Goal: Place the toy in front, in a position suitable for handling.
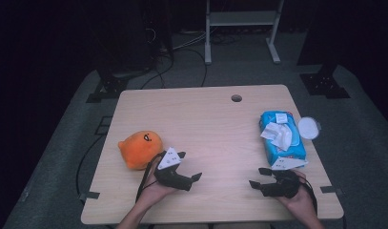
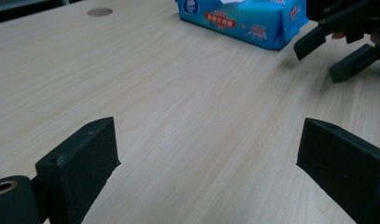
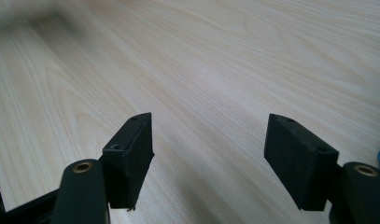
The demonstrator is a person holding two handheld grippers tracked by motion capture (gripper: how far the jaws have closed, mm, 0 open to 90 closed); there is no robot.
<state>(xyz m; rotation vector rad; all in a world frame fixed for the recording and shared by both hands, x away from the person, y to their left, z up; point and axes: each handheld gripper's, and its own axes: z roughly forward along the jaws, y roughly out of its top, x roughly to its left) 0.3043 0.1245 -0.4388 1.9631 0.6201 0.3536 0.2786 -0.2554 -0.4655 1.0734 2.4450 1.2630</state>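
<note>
Starting stance: left hand-held gripper (image 1: 190, 167) and right hand-held gripper (image 1: 258, 178), both jaws wide and empty, low over the bare surface (image 1: 206, 124). Orange plush toy (image 1: 140, 149) just beside the left one; blue wipes pack (image 1: 282, 136) just beyond the right. Next, probably a reach to either. White round lid (image 1: 309, 128) hard to identify

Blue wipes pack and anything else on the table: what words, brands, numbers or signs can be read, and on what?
Blue wipes pack: red band with white print and a round logo at its left end, all too small and blurred to read.
White sticker on the pack's top: too small to read.
Orange plush toy: a dark stitched mark, no lettering.
No legible text anywhere.
</note>
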